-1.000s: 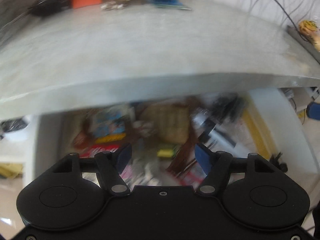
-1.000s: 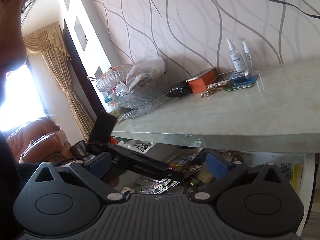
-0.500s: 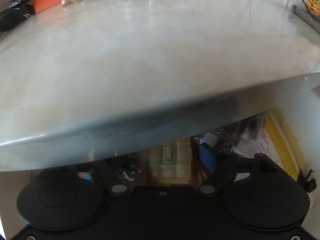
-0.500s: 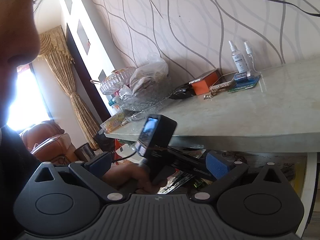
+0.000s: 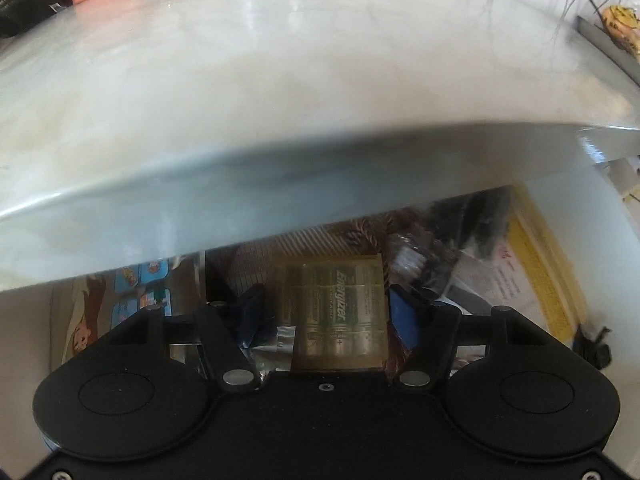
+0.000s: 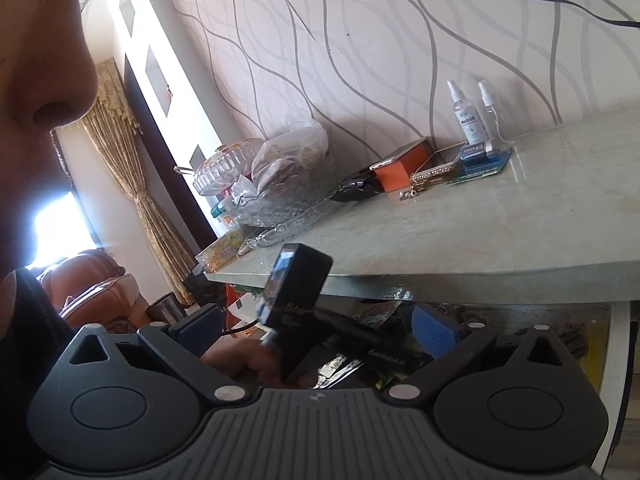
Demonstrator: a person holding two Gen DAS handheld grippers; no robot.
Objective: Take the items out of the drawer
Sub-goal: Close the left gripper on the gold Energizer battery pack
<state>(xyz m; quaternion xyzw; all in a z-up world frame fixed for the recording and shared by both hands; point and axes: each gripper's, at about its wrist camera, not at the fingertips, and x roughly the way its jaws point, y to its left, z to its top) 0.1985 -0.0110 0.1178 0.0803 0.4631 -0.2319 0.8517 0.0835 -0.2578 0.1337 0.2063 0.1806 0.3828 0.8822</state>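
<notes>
- Left wrist view: the left gripper point(image 5: 326, 312) points steeply down into the open drawer point(image 5: 576, 216) under the marble countertop point(image 5: 280, 80). A pack of Energizer batteries point(image 5: 340, 312) lies between its blue fingers point(image 5: 406, 316); the jaws are closing, and whether the pads already press the pack cannot be told.
- Only this view shows the drawer's contents: a cartoon-printed packet point(image 5: 136, 300) left of the fingers, a yellow-edged printed sheet point(image 5: 528, 272) and a dark bagged item point(image 5: 452, 240) to the right, just beyond the tips.
- Right wrist view: the right gripper point(image 6: 316, 326) points nearly level, jaws wide apart, nothing between them. Ahead of it a hand point(image 6: 248, 364) holds the left tool, whose camera point(image 6: 296, 280) stands below the countertop edge.
- Only this view shows the countertop's far side: two spray bottles point(image 6: 468, 116), an orange box point(image 6: 404, 168), glass dishes point(image 6: 280, 196), and the person's profile at left.
</notes>
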